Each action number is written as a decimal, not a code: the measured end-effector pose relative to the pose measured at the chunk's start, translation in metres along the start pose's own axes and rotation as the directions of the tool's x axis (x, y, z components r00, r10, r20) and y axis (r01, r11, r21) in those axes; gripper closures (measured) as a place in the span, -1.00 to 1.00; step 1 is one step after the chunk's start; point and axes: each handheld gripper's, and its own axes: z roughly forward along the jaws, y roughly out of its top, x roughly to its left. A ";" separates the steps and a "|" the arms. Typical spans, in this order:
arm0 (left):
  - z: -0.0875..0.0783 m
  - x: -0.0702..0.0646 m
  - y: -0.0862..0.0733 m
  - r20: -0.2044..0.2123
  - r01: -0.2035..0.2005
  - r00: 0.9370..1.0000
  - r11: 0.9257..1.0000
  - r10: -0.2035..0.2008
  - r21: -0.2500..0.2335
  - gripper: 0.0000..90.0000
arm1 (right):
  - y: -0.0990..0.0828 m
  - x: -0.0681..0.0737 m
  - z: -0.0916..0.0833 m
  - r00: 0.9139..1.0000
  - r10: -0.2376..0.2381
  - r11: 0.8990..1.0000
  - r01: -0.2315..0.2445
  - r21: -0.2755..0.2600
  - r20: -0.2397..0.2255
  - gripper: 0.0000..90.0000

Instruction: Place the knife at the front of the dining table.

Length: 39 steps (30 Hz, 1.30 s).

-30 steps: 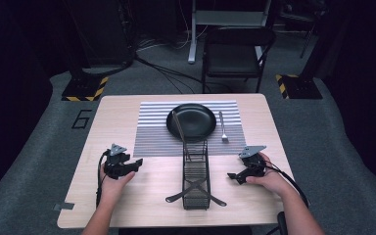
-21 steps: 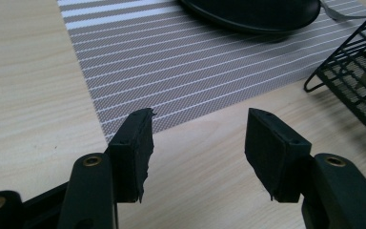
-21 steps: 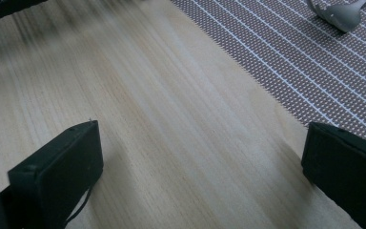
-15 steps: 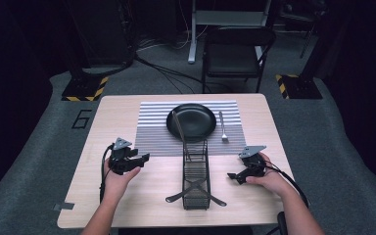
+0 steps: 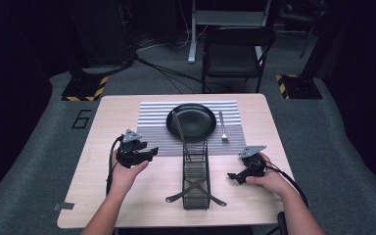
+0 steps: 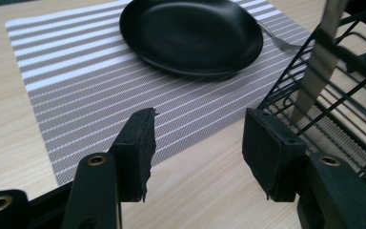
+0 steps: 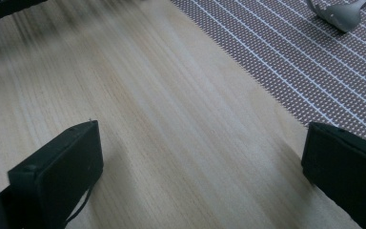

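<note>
On the pale wooden surface [image 5: 127,196], a round black plate [image 5: 192,120] sits on a grey striped placemat [image 5: 152,125] with a silver fork [image 5: 222,128] beside it. A black wire rack [image 5: 196,176] holds a metal knife [image 5: 177,127]. The left gripper [image 6: 198,143] and right gripper [image 7: 202,171] both hover wide open and empty.

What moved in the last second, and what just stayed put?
The left gripper moved forward and right, toward the wire rack, with its jaws open and empty. Nothing was grabbed or let go. The right gripper, black plate, fork, rack and striped mat stayed put.
</note>
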 end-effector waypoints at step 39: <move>0.024 -0.050 0.052 0.105 -0.061 0.992 0.997 0.065 -0.046 0.11 | 0.000 0.000 0.000 1.000 -0.001 1.000 0.001 0.001 0.000 -1.00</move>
